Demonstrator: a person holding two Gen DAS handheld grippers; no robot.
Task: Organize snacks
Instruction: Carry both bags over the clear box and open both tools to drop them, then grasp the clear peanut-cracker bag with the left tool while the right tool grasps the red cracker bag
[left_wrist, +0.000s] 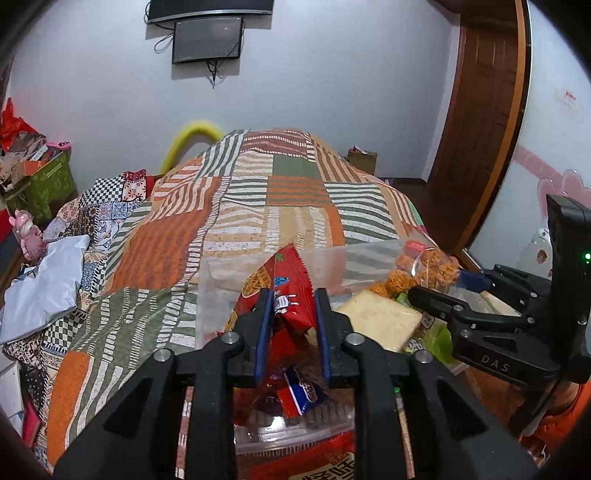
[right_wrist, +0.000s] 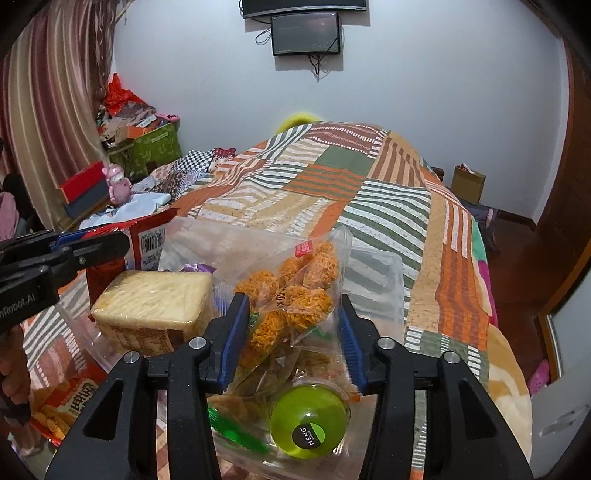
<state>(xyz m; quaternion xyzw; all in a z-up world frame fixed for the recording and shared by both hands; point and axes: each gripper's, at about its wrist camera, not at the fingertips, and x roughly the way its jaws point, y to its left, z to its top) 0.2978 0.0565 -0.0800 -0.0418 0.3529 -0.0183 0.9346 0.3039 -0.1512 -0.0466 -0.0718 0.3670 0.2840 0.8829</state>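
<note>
Red snack packet stands tilted, pinched upright over the clear tub. Beside it lies a pale bread slab, then a clear bag of orange noodle balls and a green jelly cup.

Home bedroom — bed under patchwork quilt fills room. Wall-mounted screen above its far end, striped curtain and cluttered boxes left of bed, wooden door right.

White wall at 12 o'clock, two dark screens mounted high (cables dangling). Patchwork quilt fills centre. Striped curtain at 9 o'clock; wooden door at 2 o'clock.
</note>
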